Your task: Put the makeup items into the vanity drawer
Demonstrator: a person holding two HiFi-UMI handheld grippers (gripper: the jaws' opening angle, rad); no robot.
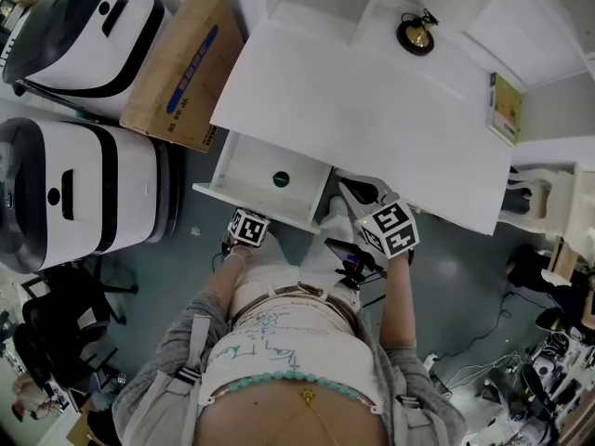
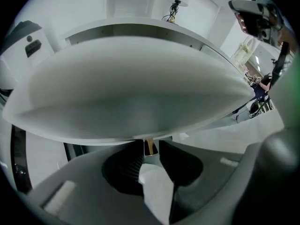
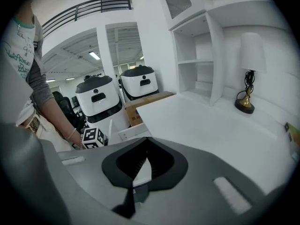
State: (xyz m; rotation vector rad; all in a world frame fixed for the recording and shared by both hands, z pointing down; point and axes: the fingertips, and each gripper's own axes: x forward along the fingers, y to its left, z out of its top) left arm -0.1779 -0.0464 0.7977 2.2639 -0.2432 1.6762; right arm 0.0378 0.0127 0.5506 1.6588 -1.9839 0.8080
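The white vanity's drawer (image 1: pixel 244 167) stands pulled open at the table's front left. A small round green item (image 1: pixel 281 179) lies inside it. My left gripper (image 1: pixel 249 221) is at the drawer's front, pointing steeply down. In the left gripper view the drawer front (image 2: pixel 131 83) fills the picture and my left gripper (image 2: pixel 151 152) is shut on its small gold knob (image 2: pixel 149 145). My right gripper (image 1: pixel 359 193) hangs at the table's front edge, right of the drawer. It is shut (image 3: pixel 146 142) with nothing in it. No other makeup item shows on the tabletop (image 1: pixel 372 119).
A gold-footed lamp (image 1: pixel 416 33) stands at the back of the table and a flat box (image 1: pixel 505 108) lies at its right end. A cardboard box (image 1: pixel 181 71) and two white machines (image 1: pixel 65 189) stand left of the vanity. A white chair (image 1: pixel 548 203) is at the right.
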